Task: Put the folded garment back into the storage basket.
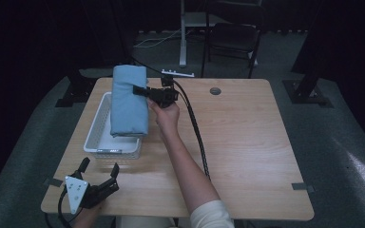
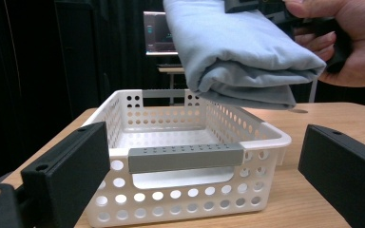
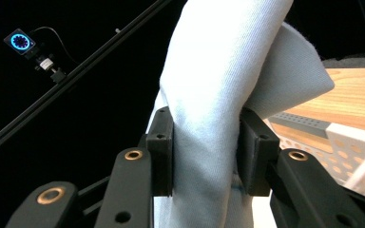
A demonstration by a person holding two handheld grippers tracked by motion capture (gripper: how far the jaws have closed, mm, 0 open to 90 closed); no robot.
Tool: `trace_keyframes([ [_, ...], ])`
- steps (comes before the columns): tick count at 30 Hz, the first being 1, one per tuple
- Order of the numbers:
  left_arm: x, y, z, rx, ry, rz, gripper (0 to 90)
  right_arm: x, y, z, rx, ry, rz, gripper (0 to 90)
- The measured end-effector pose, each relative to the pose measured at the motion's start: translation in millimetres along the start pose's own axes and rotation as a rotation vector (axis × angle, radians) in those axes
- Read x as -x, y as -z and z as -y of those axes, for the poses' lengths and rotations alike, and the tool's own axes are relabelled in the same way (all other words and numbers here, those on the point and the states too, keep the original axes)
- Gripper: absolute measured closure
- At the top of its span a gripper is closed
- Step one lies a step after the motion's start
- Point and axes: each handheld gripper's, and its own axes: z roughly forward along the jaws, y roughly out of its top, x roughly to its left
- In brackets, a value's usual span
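Observation:
A folded light-blue cloth (image 1: pixel 129 100) hangs in the air over the white perforated basket (image 1: pixel 98 124) at the table's left side. My right gripper (image 1: pixel 145 91) is shut on the cloth's right edge, its jaws pinching the folds (image 3: pixel 206 147) from both sides. From the left gripper view the cloth (image 2: pixel 237 57) floats above the basket (image 2: pixel 190 156), which has a grey handle strip on its near wall, and nothing lies inside it. My left gripper (image 1: pixel 99 172) rests open at the table's front left corner, jaws pointing at the basket, nothing between them (image 2: pixel 204 190).
The wooden table (image 1: pixel 247 142) has a round cable hole (image 1: pixel 215 90) near its far edge. The right gripper's black cable (image 1: pixel 197 135) trails across the table's middle. A dark chair (image 1: pixel 233 38) and a white desk leg (image 1: pixel 183 42) stand beyond the table.

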Motion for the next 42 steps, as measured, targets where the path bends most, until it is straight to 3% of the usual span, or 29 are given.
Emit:
trace_keyframes([
  [22, -0.2, 0.5, 0.1, 0.005, 0.004, 0.004, 4.4, -4.7, -37.8, 11.5, -0.029, -0.021, -0.026, 62.7],
  [42, -0.3, 0.6, 0.1, 0.005, 0.003, 0.008, 4.4, -8.3, -60.7, 17.5, -0.053, -0.035, -0.036, 62.7],
])
